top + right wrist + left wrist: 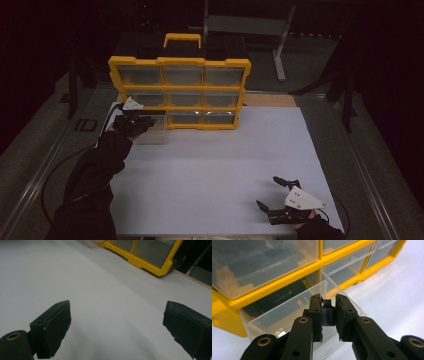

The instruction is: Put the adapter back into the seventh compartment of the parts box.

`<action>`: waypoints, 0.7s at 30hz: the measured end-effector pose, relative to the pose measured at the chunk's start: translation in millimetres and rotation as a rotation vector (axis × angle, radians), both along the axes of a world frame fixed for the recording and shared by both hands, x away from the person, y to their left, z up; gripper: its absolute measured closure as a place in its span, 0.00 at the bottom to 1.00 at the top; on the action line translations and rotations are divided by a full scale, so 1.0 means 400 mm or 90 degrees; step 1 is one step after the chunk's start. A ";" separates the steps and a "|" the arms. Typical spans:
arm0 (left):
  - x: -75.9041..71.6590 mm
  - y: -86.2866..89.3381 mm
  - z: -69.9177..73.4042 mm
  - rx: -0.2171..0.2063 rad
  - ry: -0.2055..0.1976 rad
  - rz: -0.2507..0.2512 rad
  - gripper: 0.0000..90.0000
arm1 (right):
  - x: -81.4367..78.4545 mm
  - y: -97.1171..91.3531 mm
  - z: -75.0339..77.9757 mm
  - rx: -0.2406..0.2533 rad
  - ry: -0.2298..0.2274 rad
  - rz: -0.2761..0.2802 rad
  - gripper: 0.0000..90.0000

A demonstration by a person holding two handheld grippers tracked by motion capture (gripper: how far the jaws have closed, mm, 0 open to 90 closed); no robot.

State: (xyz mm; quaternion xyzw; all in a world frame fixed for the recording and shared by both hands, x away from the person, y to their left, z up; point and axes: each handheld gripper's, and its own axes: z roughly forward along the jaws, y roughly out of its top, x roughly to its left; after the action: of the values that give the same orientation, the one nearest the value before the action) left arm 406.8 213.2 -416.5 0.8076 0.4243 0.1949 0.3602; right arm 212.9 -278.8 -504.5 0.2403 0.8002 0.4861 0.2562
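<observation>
left gripper (328, 312): clamped on small black part, right over pulled-out clear drawer (287, 315) of yellow cabinet (180, 92) | right gripper (277, 196): jaws apart, resting well away, near table edge

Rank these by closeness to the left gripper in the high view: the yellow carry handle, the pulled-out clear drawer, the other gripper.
1. Pulled-out clear drawer: right at the left gripper, bottom left of the organizer.
2. Yellow carry handle: on top of the organizer, behind.
3. Right gripper: far across the sheet, front right corner.

Small black block (328, 315) held over clear drawer (287, 315), pulled halfway out.
</observation>
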 end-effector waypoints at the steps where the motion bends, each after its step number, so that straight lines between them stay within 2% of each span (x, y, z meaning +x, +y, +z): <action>1: 0.001 -0.001 0.000 0.003 0.001 -0.001 0.85 | 0.000 0.000 0.000 0.000 0.000 0.000 0.09; 5: 0.007 -0.004 -0.004 0.007 0.017 -0.001 0.84 | 0.000 0.000 0.000 0.001 0.001 0.000 0.09; 7: 0.009 -0.004 -0.003 0.011 0.016 0.006 0.83 | 0.000 0.000 0.000 0.001 0.000 0.000 0.09; 9: 0.008 -0.003 0.001 0.006 0.016 0.015 0.71 | -0.001 0.000 0.001 0.001 0.000 -0.001 0.09; 13: 0.001 0.001 0.012 -0.001 0.003 0.028 0.57 | 0.000 0.000 0.000 0.001 0.000 -0.001 0.09; 16: -0.005 0.003 0.017 0.006 -0.003 0.037 0.42 | 0.000 0.000 0.000 0.001 0.000 0.000 0.09; 18: -0.010 0.006 0.021 0.007 -0.010 0.037 0.33 | -0.001 0.000 0.000 0.001 0.001 0.000 0.09; 21: -0.015 0.006 0.024 0.012 -0.006 0.030 0.22 | 0.000 0.000 0.001 0.001 0.000 -0.001 0.09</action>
State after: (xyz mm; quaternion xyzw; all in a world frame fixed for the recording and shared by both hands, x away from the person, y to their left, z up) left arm 400.6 215.7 -407.1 0.7996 0.4398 0.2112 0.3501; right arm 212.7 -278.7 -504.3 0.2412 0.7997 0.4865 0.2561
